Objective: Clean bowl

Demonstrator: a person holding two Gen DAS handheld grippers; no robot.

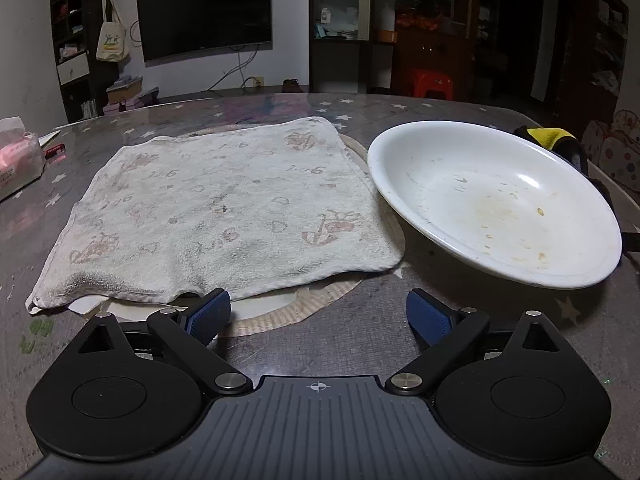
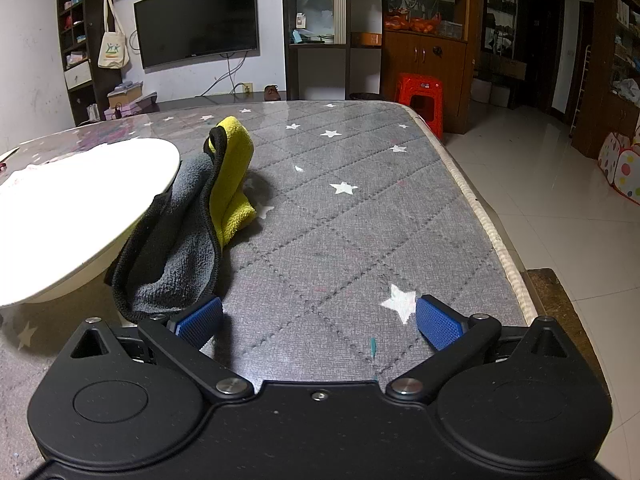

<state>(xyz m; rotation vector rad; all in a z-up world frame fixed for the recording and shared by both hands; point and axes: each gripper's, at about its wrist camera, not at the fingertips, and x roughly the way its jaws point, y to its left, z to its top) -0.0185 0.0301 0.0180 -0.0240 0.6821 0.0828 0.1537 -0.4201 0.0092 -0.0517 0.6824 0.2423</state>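
A white shallow bowl with brown food smears sits on the table at the right, tilted up on a cloth. It also shows in the right wrist view at the left. A grey and yellow cloth lies under and beside its right edge; a bit shows in the left wrist view. A worn white towel lies flat on a round mat, left of the bowl. My left gripper is open and empty, just before the towel's near edge. My right gripper is open and empty, its left finger next to the cloth.
The table has a grey quilted cover with stars under glass; its right edge drops to a tiled floor. A pink tissue pack lies at the far left. A red stool stands beyond the table.
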